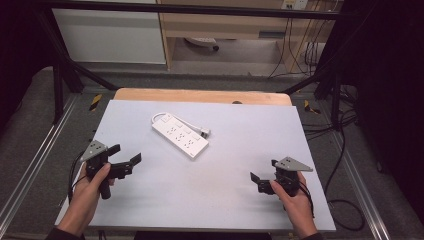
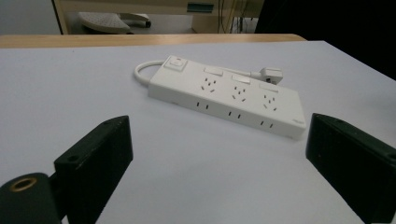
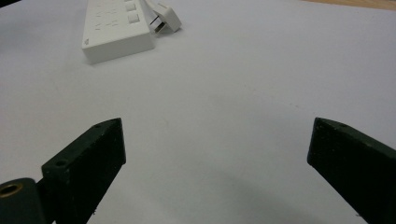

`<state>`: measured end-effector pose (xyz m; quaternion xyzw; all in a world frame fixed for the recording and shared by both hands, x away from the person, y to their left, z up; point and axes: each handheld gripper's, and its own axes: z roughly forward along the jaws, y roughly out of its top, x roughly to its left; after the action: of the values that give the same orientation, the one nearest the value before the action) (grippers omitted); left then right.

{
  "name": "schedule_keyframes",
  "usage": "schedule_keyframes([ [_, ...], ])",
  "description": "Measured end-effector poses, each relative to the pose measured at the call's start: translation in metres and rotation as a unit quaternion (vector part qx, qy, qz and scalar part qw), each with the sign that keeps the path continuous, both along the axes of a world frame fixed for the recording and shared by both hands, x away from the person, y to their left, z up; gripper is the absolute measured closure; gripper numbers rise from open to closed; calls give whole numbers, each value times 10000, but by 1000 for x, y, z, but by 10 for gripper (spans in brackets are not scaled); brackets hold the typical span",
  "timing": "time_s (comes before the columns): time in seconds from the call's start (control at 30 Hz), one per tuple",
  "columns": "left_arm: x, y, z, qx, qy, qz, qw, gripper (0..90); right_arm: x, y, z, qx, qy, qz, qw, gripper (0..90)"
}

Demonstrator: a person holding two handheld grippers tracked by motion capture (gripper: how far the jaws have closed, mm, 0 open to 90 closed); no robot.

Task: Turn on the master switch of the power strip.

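A white power strip (image 1: 180,135) lies flat on the grey bench (image 1: 225,200), a little back of the middle and left of centre, set at a slant with its long side running from back-left to front-right. Its sockets face up, three groups of them in the left gripper view, with a square switch at the far end. A short white cord (image 2: 142,71) loops out of that end and comes round behind the body to a white plug (image 2: 271,73), which rests on the bench just beside the strip's far long edge; nothing is plugged into any socket.

The left tongs (image 1: 127,156) sit near the front-left of the bench, held in the person's left hand (image 1: 92,192), jaws wide apart and aimed toward the strip, which lies ahead of them and well apart. The right tongs (image 1: 261,171) sit near the front-right, held in the right hand (image 1: 295,197), jaws likewise spread with nothing between them; the strip's near end and the plug show at the far upper left of the right gripper view.

As I judge it, the work has hardly begun: neither pair of tongs touches the strip, cord or plug. The reaching, gripping and whatever handling is meant for the strip or its plug are all left to do.
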<state>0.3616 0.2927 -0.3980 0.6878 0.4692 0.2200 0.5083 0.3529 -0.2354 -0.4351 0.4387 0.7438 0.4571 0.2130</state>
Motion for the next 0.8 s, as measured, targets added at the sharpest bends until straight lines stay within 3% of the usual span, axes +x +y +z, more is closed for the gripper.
schedule_keyframes([
  [0.33,-17,10,-24,-43,88,-8,10000,77,1,-3,-1,2,-9,-76,10000,46],
  [0.8,-24,0,-35,48,73,-189,9998,80,4,-10,-3,-119,-23,-236,9996,43],
])
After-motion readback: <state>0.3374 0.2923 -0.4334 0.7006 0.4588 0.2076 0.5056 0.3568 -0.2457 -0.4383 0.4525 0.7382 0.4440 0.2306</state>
